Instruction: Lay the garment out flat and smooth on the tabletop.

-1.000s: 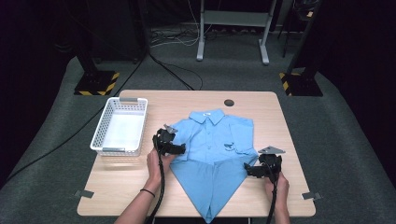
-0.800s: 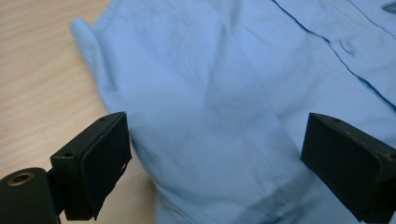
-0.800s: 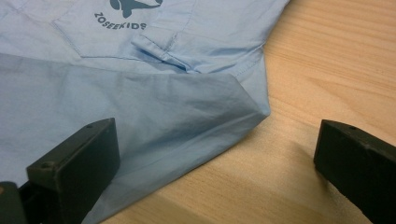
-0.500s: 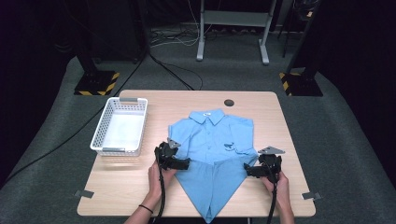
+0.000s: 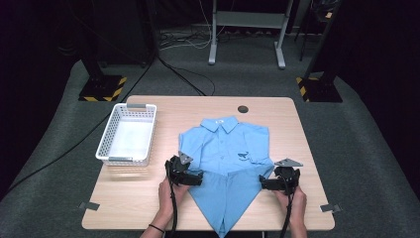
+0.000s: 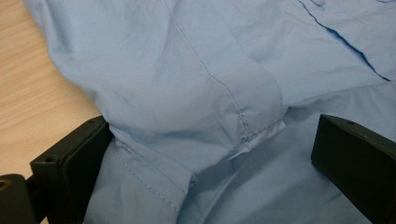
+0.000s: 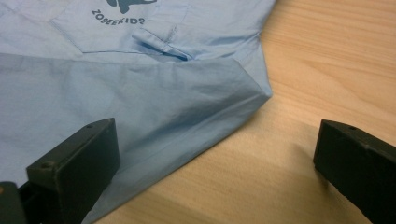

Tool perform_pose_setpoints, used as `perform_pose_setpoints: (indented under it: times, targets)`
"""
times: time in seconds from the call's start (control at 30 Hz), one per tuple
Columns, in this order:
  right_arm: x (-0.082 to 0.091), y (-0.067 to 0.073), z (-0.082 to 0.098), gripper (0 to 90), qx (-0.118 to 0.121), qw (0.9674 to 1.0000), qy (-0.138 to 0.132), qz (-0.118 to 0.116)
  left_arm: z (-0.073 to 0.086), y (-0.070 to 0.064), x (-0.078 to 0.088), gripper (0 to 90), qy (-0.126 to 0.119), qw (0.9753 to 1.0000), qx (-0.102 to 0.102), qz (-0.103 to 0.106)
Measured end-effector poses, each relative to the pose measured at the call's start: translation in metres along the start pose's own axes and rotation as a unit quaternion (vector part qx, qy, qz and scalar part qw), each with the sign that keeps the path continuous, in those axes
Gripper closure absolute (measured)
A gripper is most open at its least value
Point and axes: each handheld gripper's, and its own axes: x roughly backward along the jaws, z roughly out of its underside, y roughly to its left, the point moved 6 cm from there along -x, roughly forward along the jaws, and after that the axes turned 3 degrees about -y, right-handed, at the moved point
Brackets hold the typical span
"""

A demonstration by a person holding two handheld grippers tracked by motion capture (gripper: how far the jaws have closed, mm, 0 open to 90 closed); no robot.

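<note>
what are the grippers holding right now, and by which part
Nothing is held. The left gripper stands open around the blue shirt's sleeve fold; the right gripper is open at its corner.

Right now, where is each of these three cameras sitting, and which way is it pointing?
High view: above the person's side of the table, looking forward and down; forearms, both hands, left hand-held gripper and right hand-held gripper.
Left gripper view: rides the left hand-held gripper, looking along its open black jaws at blue shirt folds.
Right gripper view: rides the right hand-held gripper, open jaws astride the shirt's corner.
Shared: all show the shirt and table.
</note>
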Motion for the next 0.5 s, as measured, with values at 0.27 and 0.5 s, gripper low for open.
perform_pose_setpoints:
  times: [0.27, 0.5]
  targets:
    - [0.009, 0.003, 0.008, 0.0, -0.013, 0.9997, 0.001, 0.019, 0.004, -0.011, 0.005, 1.7, 0.0, 0.9999, -0.008, 0.008]
    - [0.018, 0.006, 0.016, 0.0, -0.021, 0.9994, 0.001, 0.027, 0.007, -0.017, 0.008, 1.7, 0.0, 0.9998, -0.012, 0.014]
